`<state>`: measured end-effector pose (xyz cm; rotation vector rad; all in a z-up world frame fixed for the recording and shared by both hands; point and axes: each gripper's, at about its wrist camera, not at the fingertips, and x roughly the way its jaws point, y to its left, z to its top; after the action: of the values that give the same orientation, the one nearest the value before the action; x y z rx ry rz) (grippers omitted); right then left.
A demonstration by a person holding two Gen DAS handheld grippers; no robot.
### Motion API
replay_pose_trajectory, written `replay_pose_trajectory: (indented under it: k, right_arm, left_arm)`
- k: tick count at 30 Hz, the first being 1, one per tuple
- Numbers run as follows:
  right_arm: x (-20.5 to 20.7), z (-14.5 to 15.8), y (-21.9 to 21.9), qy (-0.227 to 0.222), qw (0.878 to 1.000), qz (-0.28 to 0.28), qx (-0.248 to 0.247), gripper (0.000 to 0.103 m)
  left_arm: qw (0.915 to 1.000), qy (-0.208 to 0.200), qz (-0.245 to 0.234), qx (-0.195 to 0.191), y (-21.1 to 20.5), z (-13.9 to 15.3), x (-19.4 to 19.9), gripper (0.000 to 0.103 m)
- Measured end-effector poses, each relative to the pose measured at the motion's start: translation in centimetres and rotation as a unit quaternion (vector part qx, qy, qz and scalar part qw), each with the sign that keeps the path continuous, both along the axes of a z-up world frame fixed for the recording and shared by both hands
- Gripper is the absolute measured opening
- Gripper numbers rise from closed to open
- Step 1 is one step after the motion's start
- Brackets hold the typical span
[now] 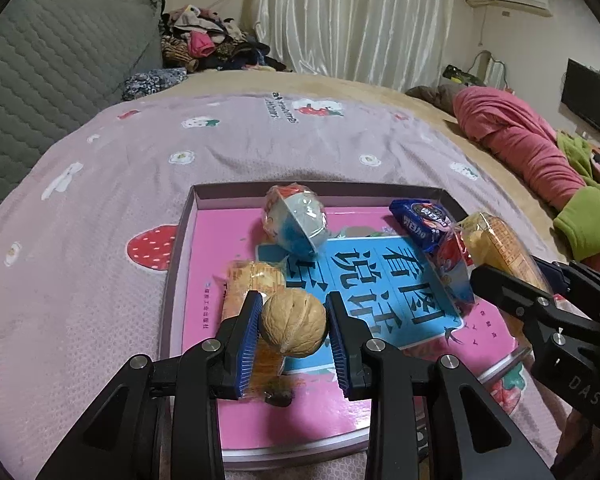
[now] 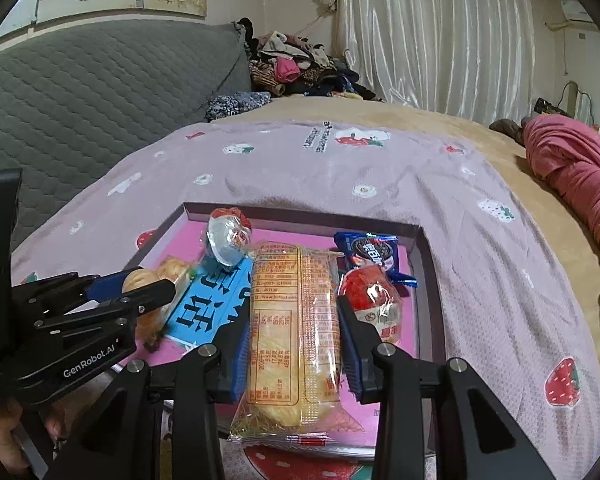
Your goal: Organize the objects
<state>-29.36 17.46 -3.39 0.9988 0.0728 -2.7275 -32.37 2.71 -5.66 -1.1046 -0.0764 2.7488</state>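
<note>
A shallow pink box point(image 1: 188, 232) point(image 2: 422, 280) lies on the bed, its floor printed with a blue label. My left gripper point(image 1: 293, 322) is shut on a walnut point(image 1: 293, 326) just above the box's near left part, over a wrapped pastry point(image 1: 252, 280). My right gripper point(image 2: 294, 332) is shut on a long wrapped cake packet point(image 2: 294, 320), held over the box's near side; it shows at the right in the left wrist view point(image 1: 500, 248). Inside the box lie a round wrapped ball snack point(image 1: 294, 216) point(image 2: 228, 240), a blue biscuit packet point(image 1: 422, 222) point(image 2: 370, 256) and a red wrapped snack point(image 2: 374, 300).
The box rests on a pink strawberry-print sheet point(image 1: 100, 200) over a tan blanket point(image 1: 380, 84). A grey quilted headboard point(image 1: 48, 64) stands at left, a clothes pile point(image 1: 208, 40) at the back, and pink and green garments point(image 1: 532, 148) at right. A hand point(image 2: 4, 436) holds the left gripper's body.
</note>
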Motion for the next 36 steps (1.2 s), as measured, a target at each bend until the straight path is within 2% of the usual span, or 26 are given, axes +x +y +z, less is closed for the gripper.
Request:
replay_pose_trajectory:
  k: [15,28,36]
  right_arm:
    - [-0.9,-1.9,-1.2,-0.032,0.999,0.019,0.019,0.038]
    - [-1.5,-4.0,-1.4,-0.066,0.997,0.018,0.038,0.039]
    - [-2.0,-4.9,-1.4,-0.081,0.996,0.016,0.045,0.039]
  left_arm:
    - [0.9996,-0.013,-0.024,-0.002,1.3,-1.0,-0.1,0.033]
    - [0.9985,-0.032,-0.039,-0.021,2.5,-2.1,-0.2,0.033]
    - [0.9983,-0.041,-0.034,-0.023,2.4,-2.7,-0.4,0.034]
